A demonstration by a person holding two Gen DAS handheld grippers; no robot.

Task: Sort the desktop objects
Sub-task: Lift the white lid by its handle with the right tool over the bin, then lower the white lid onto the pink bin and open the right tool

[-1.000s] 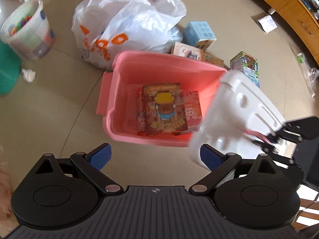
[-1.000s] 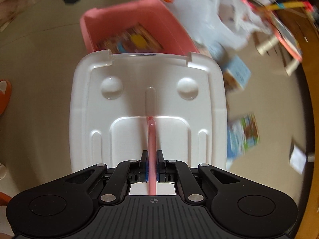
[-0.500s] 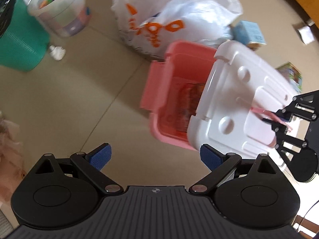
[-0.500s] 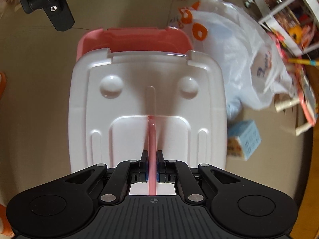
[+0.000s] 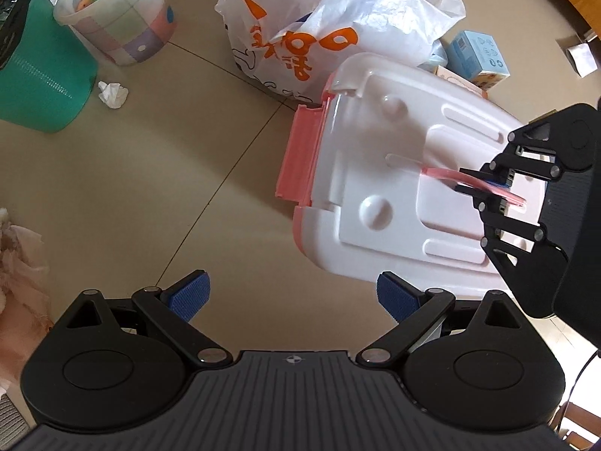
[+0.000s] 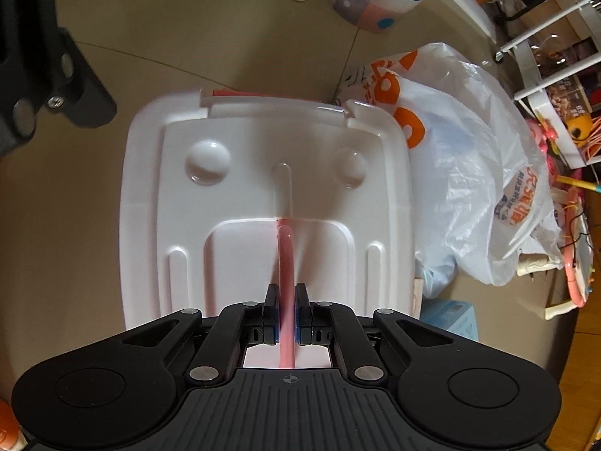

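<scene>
1. The white lid (image 6: 263,203) lies over the pink storage box (image 5: 300,158) on the floor; only the box's rim and side latch show at its left edge.
2. It looks light, stiff and glossy, probably slippery; the thin pink handle (image 6: 286,263) at its middle is the sensible hold.
3. The right tool (image 6: 286,314) is clamped tight on that handle, pointing steeply down.
4. The left tool (image 5: 293,297) hangs spread wide and empty over bare floor, pointing straight down, just near of the lid.
5. A white plastic bag (image 5: 338,18) sits just beyond.
</scene>
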